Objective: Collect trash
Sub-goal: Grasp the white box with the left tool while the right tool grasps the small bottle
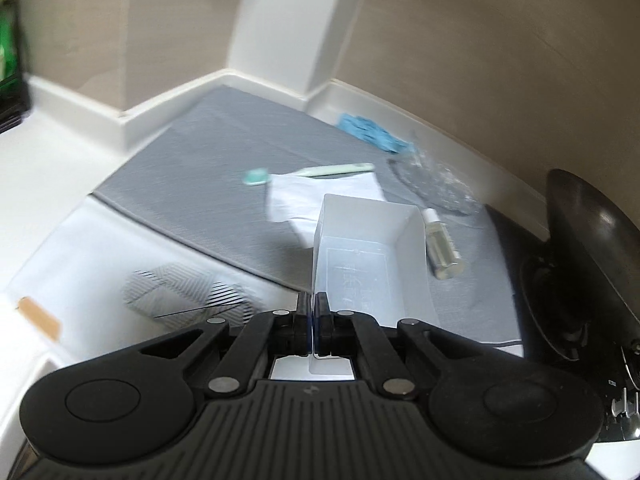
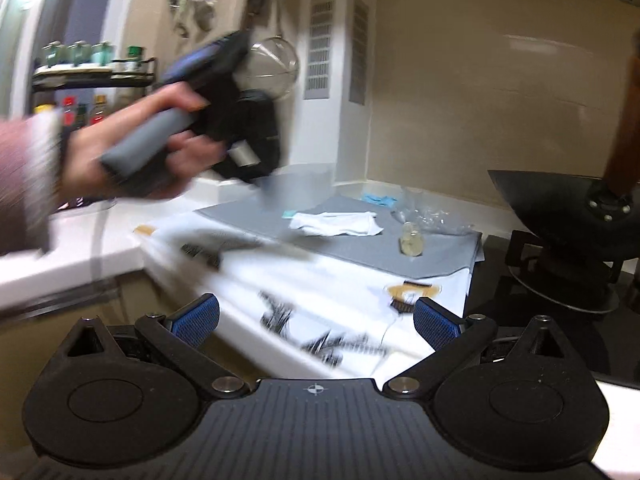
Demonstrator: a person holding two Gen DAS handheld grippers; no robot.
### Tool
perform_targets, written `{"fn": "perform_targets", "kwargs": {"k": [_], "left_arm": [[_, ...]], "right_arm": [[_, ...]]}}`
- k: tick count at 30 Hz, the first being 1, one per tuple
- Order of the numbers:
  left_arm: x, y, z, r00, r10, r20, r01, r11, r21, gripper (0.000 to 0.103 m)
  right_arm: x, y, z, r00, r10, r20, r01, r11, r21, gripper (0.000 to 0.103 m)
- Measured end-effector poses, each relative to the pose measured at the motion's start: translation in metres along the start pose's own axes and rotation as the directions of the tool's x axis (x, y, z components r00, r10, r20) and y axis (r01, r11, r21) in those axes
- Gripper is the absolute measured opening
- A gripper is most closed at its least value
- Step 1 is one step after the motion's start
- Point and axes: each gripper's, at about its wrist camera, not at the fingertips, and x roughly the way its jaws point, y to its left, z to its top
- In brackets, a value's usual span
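item: clear plastic box [image 1: 368, 256], pinched by its wall in the fully closed left tongs [image 1: 313, 320], carried over the grey mat [image 1: 224, 184]. right tongs [image 2: 316, 320] wide apart, empty. handling: box is best kept level while trash is gathered.

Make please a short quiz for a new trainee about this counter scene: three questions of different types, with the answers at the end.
1. True or false: the right gripper is shut on the small bottle.
2. What is pinched by the left gripper?
A. a crumpled blue item
B. the wall of the clear plastic box
C. a green stick
3. Fill the gap: the white tissue lies on the grey ___.

Key
1. False: its jaws stand open with nothing between them, and the bottle lies on its side on the counter.
2. B
3. mat
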Motion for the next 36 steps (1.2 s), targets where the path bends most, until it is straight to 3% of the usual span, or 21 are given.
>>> {"fn": "perform_targets", "kwargs": {"k": [6, 12, 16, 19, 23, 26, 27, 28, 29, 30, 36], "left_arm": [[-0.020, 0.029, -0.012, 0.999, -0.032, 0.012, 0.032, 0.999, -0.016, 0.001], [-0.033, 0.055, -0.024, 0.998, -0.058, 0.018, 0.058, 0.998, -0.037, 0.001], [-0.029, 0.067, -0.026, 0.999, -0.046, 0.019, 0.047, 0.998, -0.047, 0.001], [-0.020, 0.072, -0.023, 0.999, -0.032, 0.013, 0.033, 0.998, -0.056, 0.001], [-0.001, 0.076, -0.015, 1.000, -0.003, 0.000, 0.003, 0.998, -0.063, 0.000], [0.018, 0.079, -0.012, 0.999, 0.042, -0.024, -0.043, 0.997, -0.061, 0.001], [0.025, 0.081, -0.012, 0.998, 0.055, -0.037, -0.058, 0.996, -0.064, 0.001], [0.030, 0.083, -0.012, 0.997, 0.063, -0.048, -0.066, 0.995, -0.068, 0.001], [0.035, 0.085, -0.012, 0.996, 0.065, -0.055, -0.069, 0.995, -0.072, 0.001], [0.037, 0.086, -0.013, 0.996, 0.067, -0.057, -0.071, 0.995, -0.073, 0.000], [0.020, 0.084, -0.018, 0.997, 0.075, -0.019, -0.076, 0.995, -0.070, 0.000]], "right_arm": [[0.072, -0.023, 0.039, 0.992, -0.094, -0.079, 0.102, 0.989, 0.110, 0.103], [0.159, -0.050, 0.065, 0.965, -0.165, -0.204, 0.209, 0.955, 0.212, 0.103], [0.217, -0.062, 0.070, 0.937, -0.239, -0.254, 0.292, 0.936, 0.198, 0.103], [0.256, -0.072, 0.067, 0.917, -0.253, -0.309, 0.324, 0.923, 0.206, 0.103], [0.288, -0.083, 0.067, 0.909, -0.242, -0.340, 0.331, 0.914, 0.235, 0.103], [0.308, -0.089, 0.062, 0.885, -0.260, -0.385, 0.355, 0.914, 0.199, 0.102], [0.311, -0.088, 0.061, 0.883, -0.276, -0.379, 0.361, 0.916, 0.175, 0.100], [0.311, -0.087, 0.061, 0.881, -0.292, -0.373, 0.370, 0.916, 0.158, 0.087], [0.308, -0.086, 0.063, 0.889, -0.296, -0.350, 0.367, 0.917, 0.159, 0.050], [0.305, -0.085, 0.064, 0.886, -0.316, -0.340, 0.383, 0.911, 0.152, 0.040], [0.276, -0.094, 0.061, 0.911, -0.248, -0.330, 0.348, 0.892, 0.289, 0.037]]}}
